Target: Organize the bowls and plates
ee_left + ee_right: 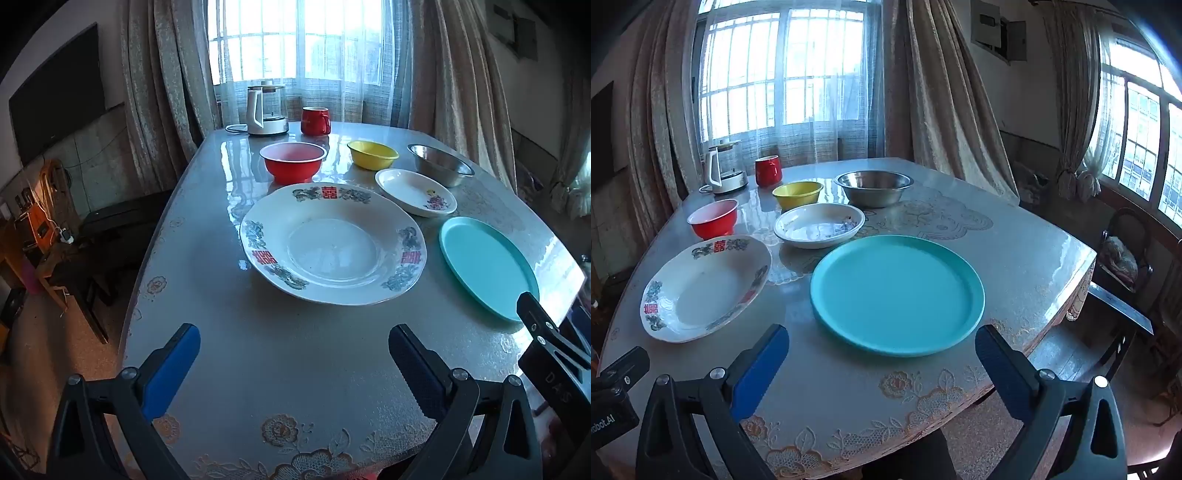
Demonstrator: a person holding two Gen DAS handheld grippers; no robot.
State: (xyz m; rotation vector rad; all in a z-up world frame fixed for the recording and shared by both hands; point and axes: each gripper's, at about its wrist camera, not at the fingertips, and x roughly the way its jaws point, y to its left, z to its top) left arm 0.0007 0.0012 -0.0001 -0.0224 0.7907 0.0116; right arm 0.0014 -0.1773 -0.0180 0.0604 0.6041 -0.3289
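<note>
Bench [295, 369]: grey glossy top w/ lace-flower edging, window & curtains behind.

Big white plate [332, 243], red characters & flower print on rim, sits mid-bench, straight ahead of left gripper [293, 363]. Nothing in it.

Teal plate [897, 295]: flat, just right of big white plate, apart from it; straight ahead of right gripper [881, 363], near bench's front edge.

Steel bowl [873, 188]: far right of back row, upright.

Small white dish [819, 225], flower motif inside: btwn teal plate & back row, just in front of yellow bowl [797, 194], near steel bowl; contact w/ either can't be told.

Red bowl [293, 162]: behind big white plate, left of yellow bowl, apart.

Kettle [266, 109] & red mug [315, 120]: far end by window, side by side.

Left gripper: jaws wide, nothing btwn them, above bare bench, short of big white plate. Right gripper: jaws wide, nothing held; teal plate's near rim lies just ahead of tips, no contact.
</note>
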